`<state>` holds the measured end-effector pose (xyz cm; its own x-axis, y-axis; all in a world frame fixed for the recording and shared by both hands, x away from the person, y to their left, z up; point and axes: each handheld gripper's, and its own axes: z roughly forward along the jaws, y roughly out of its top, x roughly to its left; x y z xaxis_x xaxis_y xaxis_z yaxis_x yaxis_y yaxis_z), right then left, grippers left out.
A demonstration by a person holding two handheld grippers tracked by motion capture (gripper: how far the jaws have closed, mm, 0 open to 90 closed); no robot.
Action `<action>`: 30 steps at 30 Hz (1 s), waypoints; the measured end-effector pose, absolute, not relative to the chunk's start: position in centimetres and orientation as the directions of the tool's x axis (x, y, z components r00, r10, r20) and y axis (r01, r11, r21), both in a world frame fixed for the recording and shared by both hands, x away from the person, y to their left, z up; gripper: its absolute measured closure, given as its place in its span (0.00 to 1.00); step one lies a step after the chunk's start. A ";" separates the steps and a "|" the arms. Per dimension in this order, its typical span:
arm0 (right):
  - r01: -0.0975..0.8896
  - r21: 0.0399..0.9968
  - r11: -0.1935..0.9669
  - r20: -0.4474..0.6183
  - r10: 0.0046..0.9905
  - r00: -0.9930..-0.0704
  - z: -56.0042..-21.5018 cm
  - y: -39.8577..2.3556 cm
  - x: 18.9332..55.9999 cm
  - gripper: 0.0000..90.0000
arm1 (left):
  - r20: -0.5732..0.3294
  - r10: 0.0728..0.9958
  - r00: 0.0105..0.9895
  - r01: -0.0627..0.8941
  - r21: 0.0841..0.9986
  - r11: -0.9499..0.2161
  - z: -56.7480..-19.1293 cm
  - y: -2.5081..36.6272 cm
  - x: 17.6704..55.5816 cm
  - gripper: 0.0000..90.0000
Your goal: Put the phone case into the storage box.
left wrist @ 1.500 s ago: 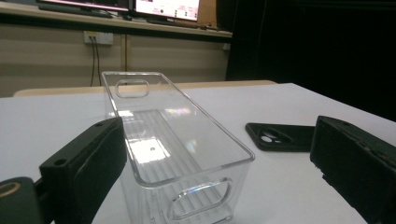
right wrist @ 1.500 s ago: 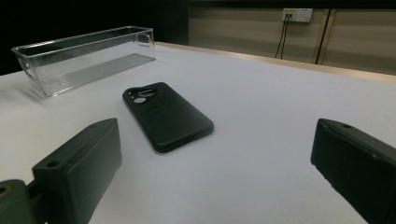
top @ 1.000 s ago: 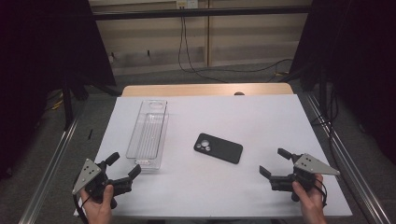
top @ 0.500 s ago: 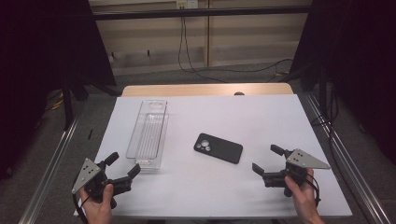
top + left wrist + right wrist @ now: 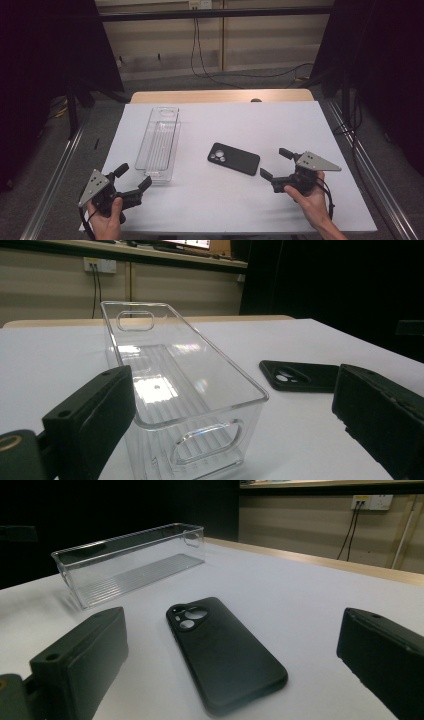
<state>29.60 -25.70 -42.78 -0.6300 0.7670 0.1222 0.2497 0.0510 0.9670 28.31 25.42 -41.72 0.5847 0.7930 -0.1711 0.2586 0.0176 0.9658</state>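
Phone case (image 5: 233,158) flat on table, untouched; right tool (image 5: 276,165) just opened wide, empty, near it.

In the right gripper view both jaws run off the bottom edge. The phone case (image 5: 225,657) lies camera holes up, its underside hidden against the table (image 5: 310,600). In the left gripper view the right-hand jaw covers the phone case's far end, and the clear bin (image 5: 175,385) probably holds nothing, though glare blurs its floor.
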 end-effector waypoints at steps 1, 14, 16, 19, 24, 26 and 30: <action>0.250 0.967 0.051 0.122 0.767 -0.630 -42.8 -25.7 29.6 0.00 | -0.171 0.793 0.585 0.259 0.966 0.018 -41.7 25.4 28.3 0.04; 0.251 0.966 0.067 0.124 0.732 -0.669 -42.3 -23.9 31.9 0.00 | -0.170 0.789 0.591 0.259 0.966 0.015 -41.7 25.4 28.4 0.04; 0.251 0.966 0.066 0.126 0.725 -0.677 -42.3 -23.5 32.3 0.00 | -0.170 0.789 0.590 0.261 0.965 0.013 -41.7 25.4 28.4 0.04; 0.257 0.964 0.068 0.131 0.720 -0.682 -42.5 -23.2 32.6 0.00 | -0.171 0.789 0.590 0.262 0.965 0.014 -41.7 25.4 28.4 0.04; 0.253 0.964 0.085 0.117 0.717 -0.687 -42.2 -22.4 33.7 0.00 | -0.177 0.789 0.589 0.265 0.964 0.019 -41.8 25.3 28.5 0.04; 0.254 0.964 0.080 0.121 0.716 -0.687 -42.2 -22.3 33.9 0.00 | -0.180 0.790 0.586 0.265 0.964 0.023 -41.8 25.3 28.5 0.04; 0.266 0.958 0.106 0.110 0.722 -0.683 -42.2 -21.8 34.7 0.01 | -0.177 0.790 0.587 0.264 0.964 0.019 -41.8 25.4 28.4 0.04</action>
<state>34.67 -21.80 -42.19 -0.6832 0.7219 0.1100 0.2664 0.1062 0.9580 28.45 25.38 -41.77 0.5868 0.7903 -0.1766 0.2641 0.0194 0.9643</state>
